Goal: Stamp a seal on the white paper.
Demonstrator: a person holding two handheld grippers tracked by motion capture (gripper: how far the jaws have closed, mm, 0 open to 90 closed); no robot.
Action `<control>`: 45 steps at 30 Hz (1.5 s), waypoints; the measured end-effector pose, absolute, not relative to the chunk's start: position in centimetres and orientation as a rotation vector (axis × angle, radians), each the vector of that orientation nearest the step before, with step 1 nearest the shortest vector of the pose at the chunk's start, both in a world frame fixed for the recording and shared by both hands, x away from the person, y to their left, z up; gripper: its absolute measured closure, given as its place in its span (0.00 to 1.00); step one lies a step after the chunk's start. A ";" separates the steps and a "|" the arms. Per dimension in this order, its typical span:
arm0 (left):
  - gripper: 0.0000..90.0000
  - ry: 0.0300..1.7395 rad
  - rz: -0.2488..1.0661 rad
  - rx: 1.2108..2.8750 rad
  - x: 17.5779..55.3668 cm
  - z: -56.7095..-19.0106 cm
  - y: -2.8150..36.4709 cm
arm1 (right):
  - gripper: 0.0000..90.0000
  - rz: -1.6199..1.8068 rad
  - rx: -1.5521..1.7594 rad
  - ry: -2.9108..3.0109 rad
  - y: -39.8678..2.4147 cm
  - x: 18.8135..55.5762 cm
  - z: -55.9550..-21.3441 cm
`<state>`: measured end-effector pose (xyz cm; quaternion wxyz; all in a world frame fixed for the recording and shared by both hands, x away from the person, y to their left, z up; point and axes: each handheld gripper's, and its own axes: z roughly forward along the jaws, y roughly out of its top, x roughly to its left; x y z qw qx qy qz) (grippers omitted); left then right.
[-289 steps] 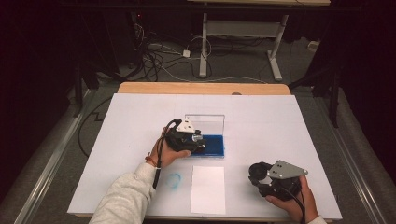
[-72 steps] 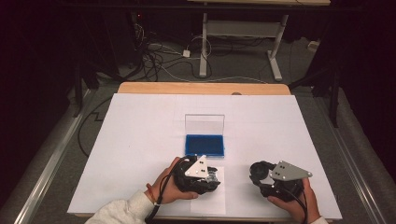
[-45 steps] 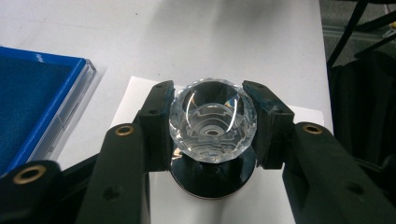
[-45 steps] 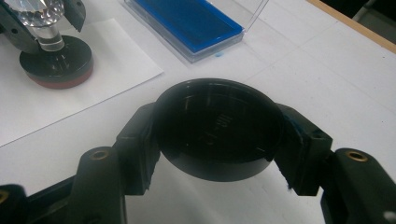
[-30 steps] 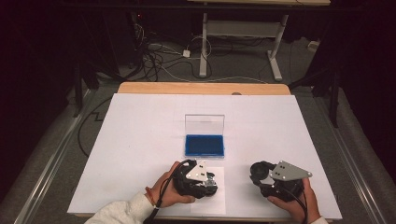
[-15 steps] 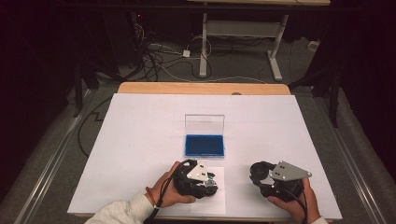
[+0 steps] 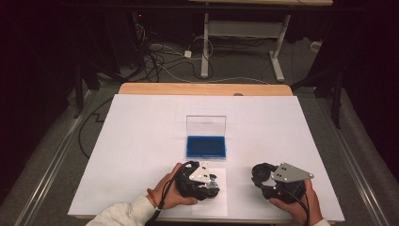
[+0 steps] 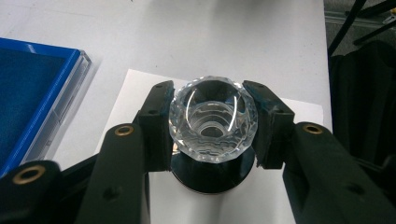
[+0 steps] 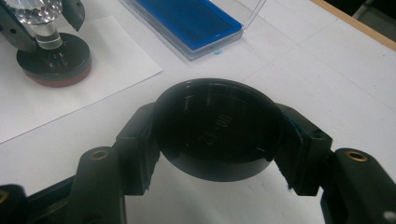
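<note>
Left gripper (image 8: 212, 126) is clamped on the crystal knob (image 8: 212, 119) of a stamp w/ a round black base (image 8: 210, 175), standing upright on the paper sheet (image 7: 220, 197) just below the blue ink pad (image 7: 205, 146), nearer the person. Pad's clear lid (image 7: 206, 126) stands open at its far edge. Right gripper (image 9: 217, 140), to the right of the pad & nearer the person, grips a black round cap (image 9: 217, 130), held above the white table (image 7: 141, 141).

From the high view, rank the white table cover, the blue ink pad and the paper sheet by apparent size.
1. White table cover, by far.
2. Paper sheet, partly hidden by the left gripper; unsure against the next.
3. Blue ink pad.
</note>
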<state>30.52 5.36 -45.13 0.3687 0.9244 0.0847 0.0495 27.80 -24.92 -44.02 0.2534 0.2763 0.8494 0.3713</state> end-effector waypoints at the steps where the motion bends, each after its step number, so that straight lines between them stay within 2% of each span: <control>1: 0.60 0.219 0.128 2.370 30.5 -45.2 5.4 | 0.43 1.009 0.751 2.309 -24.9 27.8 -44.0; 34: 0.60 0.240 0.132 2.376 30.5 -45.1 5.3 | 0.43 1.007 0.747 2.310 -24.9 27.7 -44.0; 38: 0.60 0.219 0.139 2.396 30.4 -44.8 5.2 | 0.43 1.014 0.749 2.305 -25.0 27.7 -43.9; 45: 0.60 0.232 0.156 2.318 30.6 -42.8 6.3 | 0.43 1.012 0.745 2.302 -25.0 27.7 -43.8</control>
